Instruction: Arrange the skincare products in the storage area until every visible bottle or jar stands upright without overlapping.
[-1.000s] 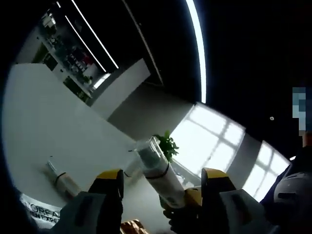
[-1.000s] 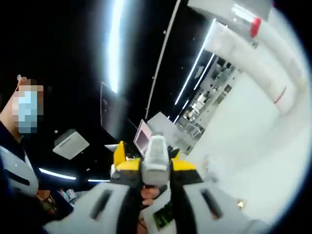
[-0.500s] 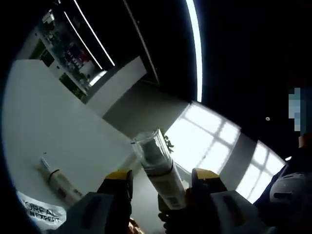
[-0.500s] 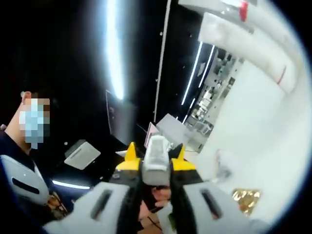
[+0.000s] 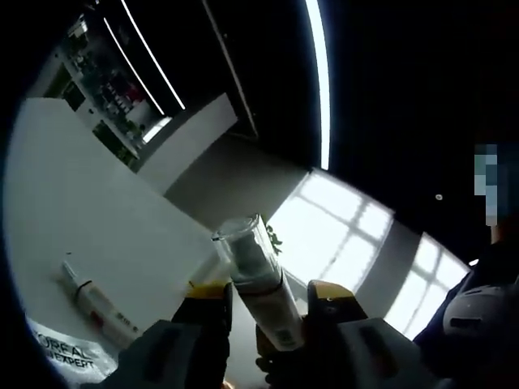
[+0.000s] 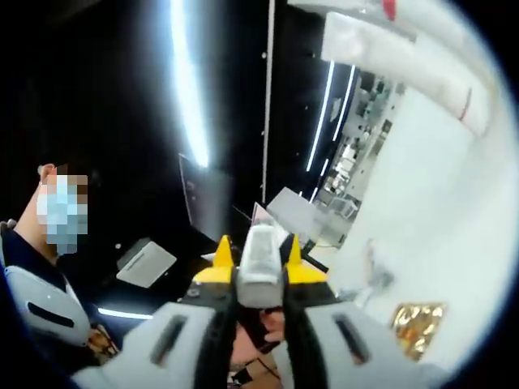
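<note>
While both views tilt up toward the ceiling lights, the right gripper is clamped on a bottle, cap outward. That bottle rises between the parted jaws of the left gripper (contact unclear). A tube lies on the table.

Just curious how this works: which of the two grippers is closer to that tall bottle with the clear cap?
Right. The right gripper is clamped on the bottle. The left gripper has a jaw on each side of the bottle, close beside it; whether they touch is unclear.
</note>
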`<state>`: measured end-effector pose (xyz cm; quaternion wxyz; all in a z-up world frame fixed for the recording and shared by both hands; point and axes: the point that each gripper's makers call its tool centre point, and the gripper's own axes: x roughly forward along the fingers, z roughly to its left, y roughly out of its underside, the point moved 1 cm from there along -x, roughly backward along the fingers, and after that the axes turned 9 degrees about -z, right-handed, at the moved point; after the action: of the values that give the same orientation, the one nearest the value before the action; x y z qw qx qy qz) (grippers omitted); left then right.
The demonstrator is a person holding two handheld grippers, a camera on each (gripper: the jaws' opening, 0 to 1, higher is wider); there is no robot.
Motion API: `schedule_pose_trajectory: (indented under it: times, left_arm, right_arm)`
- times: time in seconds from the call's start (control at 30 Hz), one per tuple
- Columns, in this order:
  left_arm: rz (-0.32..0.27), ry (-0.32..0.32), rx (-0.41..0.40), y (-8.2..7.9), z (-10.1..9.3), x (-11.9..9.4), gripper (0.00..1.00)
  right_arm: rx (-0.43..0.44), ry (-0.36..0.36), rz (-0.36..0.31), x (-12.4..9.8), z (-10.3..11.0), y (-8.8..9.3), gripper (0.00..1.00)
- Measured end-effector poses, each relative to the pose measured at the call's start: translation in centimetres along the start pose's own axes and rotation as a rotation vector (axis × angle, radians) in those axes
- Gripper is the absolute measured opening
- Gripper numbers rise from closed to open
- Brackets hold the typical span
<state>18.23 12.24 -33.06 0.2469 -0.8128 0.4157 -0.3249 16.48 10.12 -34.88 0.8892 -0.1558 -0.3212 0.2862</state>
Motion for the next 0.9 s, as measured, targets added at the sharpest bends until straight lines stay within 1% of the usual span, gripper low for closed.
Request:
schedule_pose_trajectory:
  times: [0.2, 0.37, 0.6, 0.63, 0.9]
  left_arm:
    - [0.002, 0.012, 0.002, -0.3, 0.1, -0.2, 0.31]
    - [0.004, 0.020, 0.021, -0.6, 0.2, -0.2, 0.26]
    - [-0.013, 0.045, 0.008, -1.2, -0.3, -0.2, 0.24]
    - [-0.017, 0.049, 0.005, -1.3, -0.4, -0.2, 0.24]
    - [-0.030, 0.059, -0.007, -1.5, -0.6, -0.4, 0.23]
  right_arm:
    - [0.014, -0.008, 0.001, 0.0, 0.2, 0.2, 0.19]
    - [0.025, -0.025, -0.001, 0.2, 0.6, 0.2, 0.19]
    - [0.049, -0.053, 0.007, 0.5, 1.2, 0.5, 0.20]
    - [0.069, -0.057, 0.009, 0.6, 1.3, 0.5, 0.20]
    - [0.074, -0.065, 0.026, 0.8, 1.4, 0.6, 0.20]
